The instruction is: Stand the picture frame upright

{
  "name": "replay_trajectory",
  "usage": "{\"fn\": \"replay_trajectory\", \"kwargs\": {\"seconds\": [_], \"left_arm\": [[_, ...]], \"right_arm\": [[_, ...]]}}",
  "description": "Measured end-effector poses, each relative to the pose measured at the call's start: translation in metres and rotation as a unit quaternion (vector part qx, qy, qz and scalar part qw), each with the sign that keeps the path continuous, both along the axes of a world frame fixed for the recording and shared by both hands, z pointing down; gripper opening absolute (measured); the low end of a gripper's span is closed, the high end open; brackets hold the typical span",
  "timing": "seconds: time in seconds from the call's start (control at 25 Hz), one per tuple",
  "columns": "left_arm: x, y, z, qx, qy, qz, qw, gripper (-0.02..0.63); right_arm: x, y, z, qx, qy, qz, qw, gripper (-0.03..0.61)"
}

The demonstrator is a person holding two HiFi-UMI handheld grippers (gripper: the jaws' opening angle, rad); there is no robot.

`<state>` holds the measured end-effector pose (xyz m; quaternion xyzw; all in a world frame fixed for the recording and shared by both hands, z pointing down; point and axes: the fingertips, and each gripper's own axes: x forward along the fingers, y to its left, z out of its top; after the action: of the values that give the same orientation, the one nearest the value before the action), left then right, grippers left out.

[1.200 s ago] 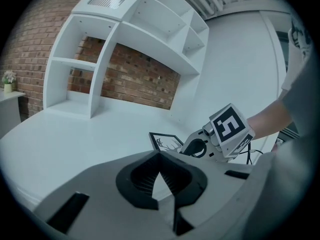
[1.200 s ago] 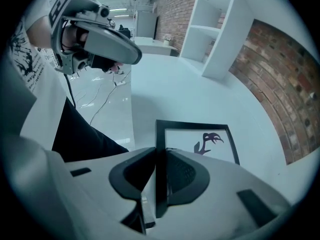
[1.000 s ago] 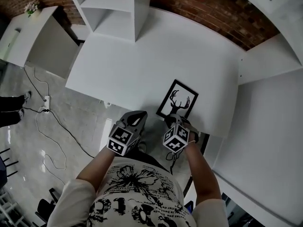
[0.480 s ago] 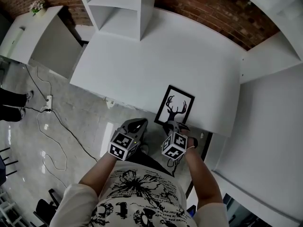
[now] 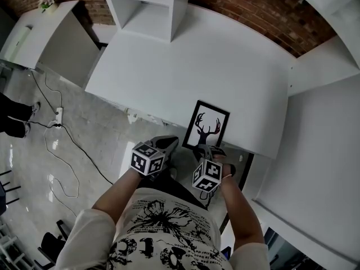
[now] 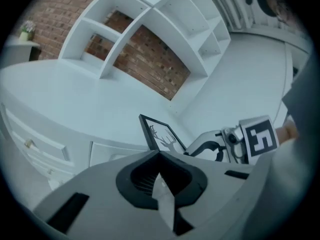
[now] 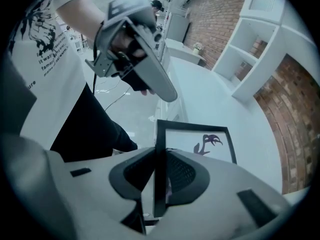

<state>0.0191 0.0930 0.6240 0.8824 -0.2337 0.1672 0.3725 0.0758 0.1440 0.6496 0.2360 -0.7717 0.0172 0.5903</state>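
Right claw [image 7: 159, 181] is clamping the near edge of the picture frame [image 5: 211, 125], which is sitting at the near edge of the worktop [image 5: 225, 66], deer print facing up. Left claw [image 6: 162, 184] is hanging clenched, gripping nothing, just beside the right one.

Before you stood a white, smooth-topped table [image 5: 225, 61], backed against a brick wall [image 5: 264, 16]. A white open shelf unit [image 5: 149, 7] stood on its far left corner. A black rectangular picture frame with a deer silhouette [image 5: 208, 127] sat at the near edge, to your right; flat or tilted, you couldn't have told.
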Motion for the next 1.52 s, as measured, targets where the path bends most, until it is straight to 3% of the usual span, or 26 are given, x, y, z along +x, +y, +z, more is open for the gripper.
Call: {"fn": "replay_trajectory", "kwargs": {"seconds": [0.16, 0.24, 0.36, 0.56, 0.6, 0.68, 0.92, 1.08, 1.2, 1.28, 1.36, 1.4, 1.44, 1.52], "left_arm": [[0.012, -0.01, 0.012, -0.129, 0.086, -0.033, 0.9874, 0.027], [0.019, -0.015, 0.018, -0.155, 0.109, -0.034, 0.9813, 0.136], [0.033, -0.015, 0.032, -0.193, 0.128, -0.027, 0.9724, 0.199], [0.053, -0.021, 0.037, -0.277, 0.218, -0.043, 0.9349, 0.193], [0.055, -0.021, 0.037, -0.282, 0.224, -0.041, 0.932, 0.187], [0.058, -0.02, 0.04, -0.293, 0.222, -0.035, 0.9293, 0.1], [0.059, -0.018, 0.044, -0.336, 0.225, -0.04, 0.9136, 0.084], [0.06, -0.019, 0.045, -0.353, 0.216, -0.034, 0.9097, 0.081], [0.058, -0.021, 0.045, -0.355, 0.212, -0.028, 0.9101, 0.081], [0.058, -0.022, 0.046, -0.351, 0.21, -0.022, 0.9125, 0.081], [0.058, -0.022, 0.048, -0.348, 0.21, -0.021, 0.9134, 0.081], [0.058, -0.022, 0.049, -0.349, 0.21, -0.021, 0.9131, 0.081], [0.057, -0.021, 0.05, -0.349, 0.21, -0.02, 0.9128, 0.081], [0.057, -0.021, 0.05, -0.351, 0.211, -0.017, 0.9122, 0.081]], "right_arm": [[-0.001, 0.013, -0.001, 0.004, 0.005, -0.023, 1.0, 0.074], [-0.002, 0.016, -0.001, 0.006, 0.004, -0.03, 1.0, 0.073], [-0.003, 0.019, 0.001, 0.008, 0.001, -0.037, 0.999, 0.073], [-0.003, 0.025, 0.0, 0.004, -0.012, -0.053, 0.999, 0.074], [-0.004, 0.024, -0.002, 0.003, -0.015, -0.052, 0.999, 0.074], [-0.005, 0.024, -0.004, 0.003, -0.018, -0.048, 0.999, 0.072], [-0.003, 0.025, -0.001, 0.008, -0.023, -0.045, 0.999, 0.074], [-0.005, 0.023, -0.004, 0.05, -0.025, -0.051, 0.997, 0.081], [-0.005, 0.018, -0.008, 0.072, -0.058, -0.027, 0.995, 0.117], [-0.006, 0.017, -0.014, 0.062, -0.116, -0.001, 0.991, 0.143], [-0.008, 0.019, -0.024, 0.031, -0.219, 0.05, 0.974, 0.227], [-0.005, 0.019, -0.03, 0.012, -0.279, 0.092, 0.956, 0.231], [0.004, 0.017, -0.036, -0.004, -0.337, 0.145, 0.93, 0.232], [0.04, 0.008, -0.04, -0.015, -0.422, 0.27, 0.865, 0.235]]}}
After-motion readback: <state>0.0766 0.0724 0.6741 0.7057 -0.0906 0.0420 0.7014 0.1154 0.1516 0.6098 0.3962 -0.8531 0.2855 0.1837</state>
